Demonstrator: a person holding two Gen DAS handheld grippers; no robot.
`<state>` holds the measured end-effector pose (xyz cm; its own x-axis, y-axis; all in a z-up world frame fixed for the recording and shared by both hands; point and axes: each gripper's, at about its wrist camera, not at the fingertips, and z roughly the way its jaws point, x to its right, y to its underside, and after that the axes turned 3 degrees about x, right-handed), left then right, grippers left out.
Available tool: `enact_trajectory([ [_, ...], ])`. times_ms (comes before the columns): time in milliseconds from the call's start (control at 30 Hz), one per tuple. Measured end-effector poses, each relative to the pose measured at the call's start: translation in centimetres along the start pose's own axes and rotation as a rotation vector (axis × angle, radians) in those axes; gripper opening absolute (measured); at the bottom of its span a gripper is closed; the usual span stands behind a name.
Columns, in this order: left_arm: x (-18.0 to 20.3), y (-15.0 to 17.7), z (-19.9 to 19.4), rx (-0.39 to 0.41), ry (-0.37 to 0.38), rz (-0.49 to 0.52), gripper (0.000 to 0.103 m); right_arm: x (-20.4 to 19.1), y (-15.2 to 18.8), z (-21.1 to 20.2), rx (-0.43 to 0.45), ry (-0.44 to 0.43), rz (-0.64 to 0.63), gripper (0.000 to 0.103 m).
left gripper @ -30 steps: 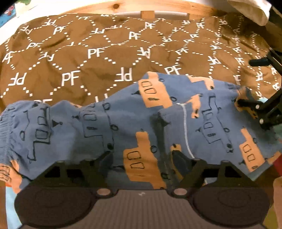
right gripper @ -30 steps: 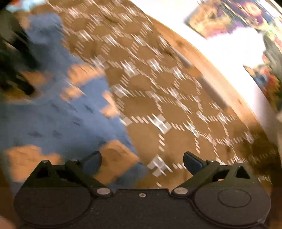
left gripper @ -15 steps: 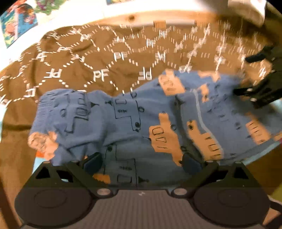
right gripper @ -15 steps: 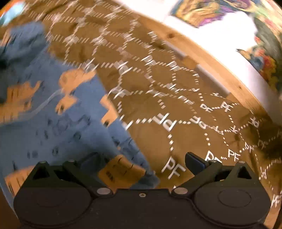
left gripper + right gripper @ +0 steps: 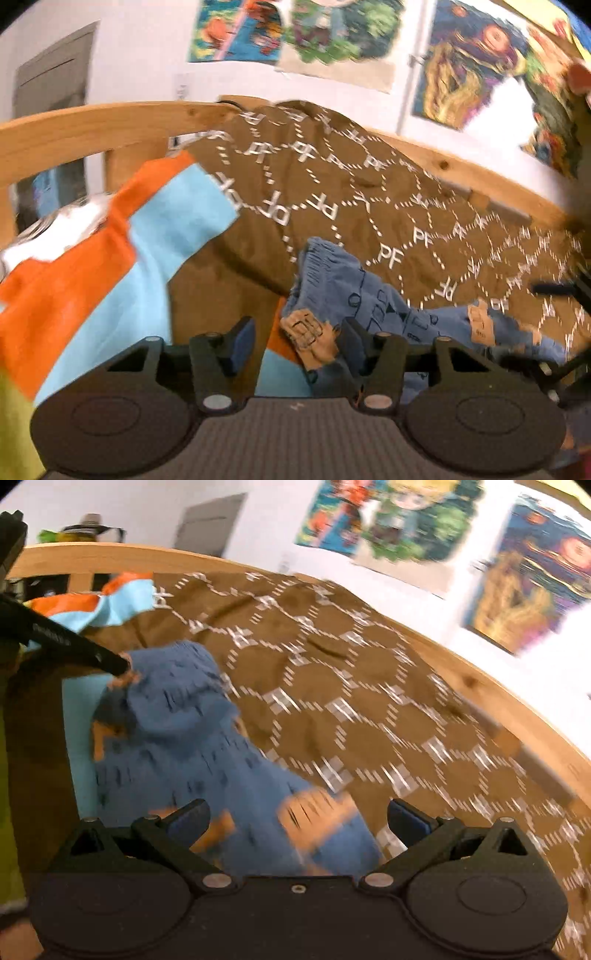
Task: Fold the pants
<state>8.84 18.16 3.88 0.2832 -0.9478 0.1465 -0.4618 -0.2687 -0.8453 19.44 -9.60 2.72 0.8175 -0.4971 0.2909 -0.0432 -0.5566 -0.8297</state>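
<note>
Swung up and leftward since a moment ago: left gripper point(image 5: 291, 341), jaws parted, beside the pants' point(image 5: 332, 288) waistband end on the brown blanket point(image 5: 332, 192) (cloth not clearly pinched). Further right, right gripper point(image 5: 297, 821) wide apart over a leg end. Probably lining up the next fold.

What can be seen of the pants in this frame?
The pants are soft blue fabric printed with orange blocks and dark outlined vehicles, with a gathered waistband at the far end. They lie rumpled on the brown patterned blanket, not yet neatly folded. Both open grippers, left and right, straddle their near edge; actual contact is unclear.
</note>
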Motion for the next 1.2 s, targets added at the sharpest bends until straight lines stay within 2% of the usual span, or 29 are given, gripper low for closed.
enact_trajectory([
  [67,0.0,0.0,0.9,-0.033,0.0,0.021,0.03,0.1,-1.6,2.1,-0.004,-0.053,-0.003,0.094],
  [100,0.0,0.0,1.2,-0.049,0.001,0.025,0.024,0.4,-2.3,3.3,-0.007,-0.08,0.006,0.091],
  [167,0.2,0.1,1.7,-0.05,-0.007,0.034,0.021,0.8,-3.4,6.3,-0.061,-0.202,0.036,0.088],
  [200,0.4,0.1,1.7,-0.046,-0.013,0.051,0.021,0.7,-3.8,7.8,-0.1,-0.248,0.043,0.079],
  [233,0.9,0.1,1.6,-0.038,-0.021,0.075,0.02,0.5,-4.0,8.7,-0.118,-0.266,0.046,0.073],
  [300,2.0,0.2,1.4,-0.007,-0.024,0.153,0.02,0.1,-4.1,10.6,-0.131,-0.254,0.045,0.043],
  [333,2.5,0.3,1.1,0.007,-0.017,0.198,0.02,0.1,-4.0,11.4,-0.15,-0.241,0.051,0.04],
  [433,4.2,0.9,0.3,0.056,0.001,0.339,0.02,0.3,-3.5,12.3,-0.172,-0.227,0.098,0.043],
  [567,5.5,1.5,0.5,0.07,0.012,0.418,0.021,0.8,-2.8,12.3,-0.161,-0.227,0.125,0.047],
  [700,4.0,0.8,2.1,-0.014,-0.023,0.296,0.024,0.8,-2.6,12.5,-0.157,-0.22,0.137,0.05],
  [800,2.2,-0.1,2.9,-0.046,0.014,0.172,0.024,0.7,-2.9,12.5,-0.154,-0.216,0.133,0.052],
  [833,1.8,-0.3,3.0,-0.049,0.03,0.144,0.029,0.8,-2.7,12.3,-0.152,-0.215,0.133,0.052],
  [933,1.0,-0.7,3.1,-0.046,0.046,0.097,0.039,0.9,-2.4,12.2,-0.148,-0.215,0.141,0.053],
  [1000,0.4,-0.7,3.0,-0.041,0.027,0.075,0.056,0.9,-2.4,12.2,-0.147,-0.214,0.141,0.055],
  [1200,-0.3,-0.9,3.3,-0.045,0.032,0.064,0.058,0.9,-2.3,12.2,-0.144,-0.21,0.142,0.058],
])
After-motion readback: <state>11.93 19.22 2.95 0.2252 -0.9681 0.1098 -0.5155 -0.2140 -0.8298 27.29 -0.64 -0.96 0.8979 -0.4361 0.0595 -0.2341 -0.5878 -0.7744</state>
